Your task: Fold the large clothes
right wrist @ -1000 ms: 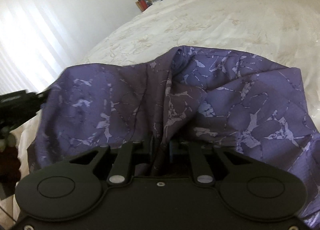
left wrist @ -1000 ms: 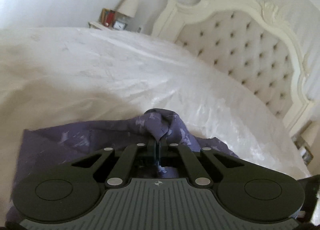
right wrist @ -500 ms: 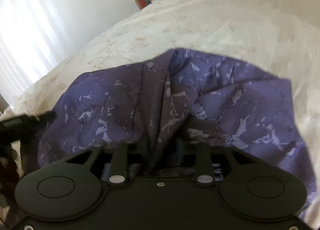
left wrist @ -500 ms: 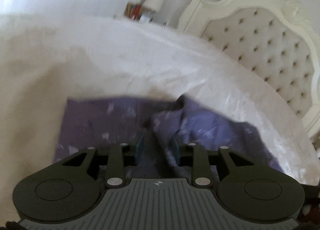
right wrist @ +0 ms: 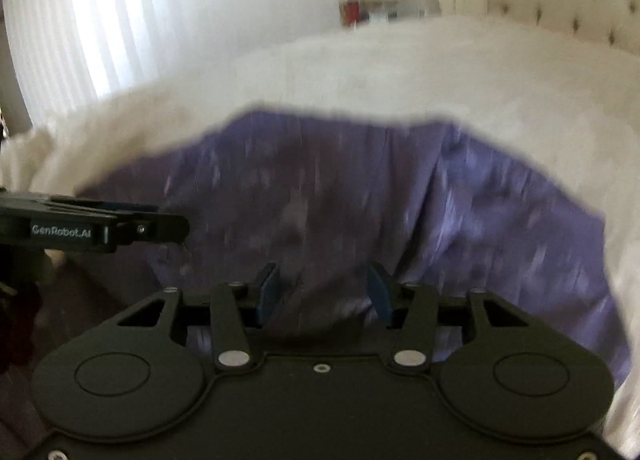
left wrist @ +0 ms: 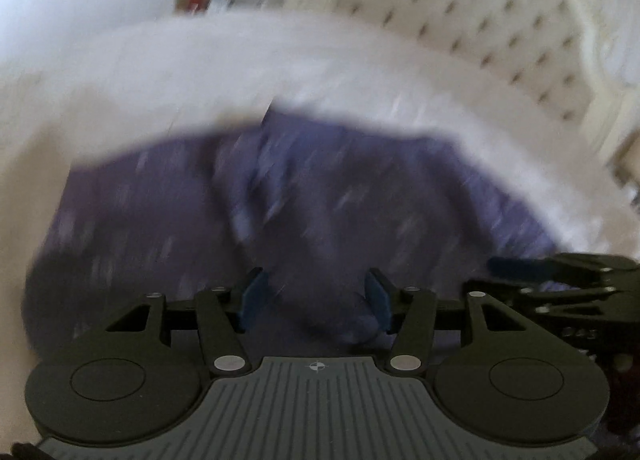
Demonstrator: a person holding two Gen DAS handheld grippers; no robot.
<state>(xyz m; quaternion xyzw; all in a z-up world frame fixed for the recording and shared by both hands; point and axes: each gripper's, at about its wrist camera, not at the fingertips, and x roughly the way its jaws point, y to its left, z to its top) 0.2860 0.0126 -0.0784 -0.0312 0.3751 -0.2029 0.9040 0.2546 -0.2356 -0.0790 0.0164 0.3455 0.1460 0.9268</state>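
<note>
Jaws of left gripper [left wrist: 315, 294] and right gripper [right wrist: 322, 292] stand apart, just been opening; a second ago both pinched bunched purple garment [right wrist: 360, 199]. Cloth now lies loose between pads, unclamped, spread on white bedspread [right wrist: 440, 71]. Both views blurred. Fold likely laid down; next grasp probably pending.

I see the bed [right wrist: 460, 71], covered in white bedding, with the purple patterned garment [right wrist: 340, 195] lying crumpled directly on it.
</note>
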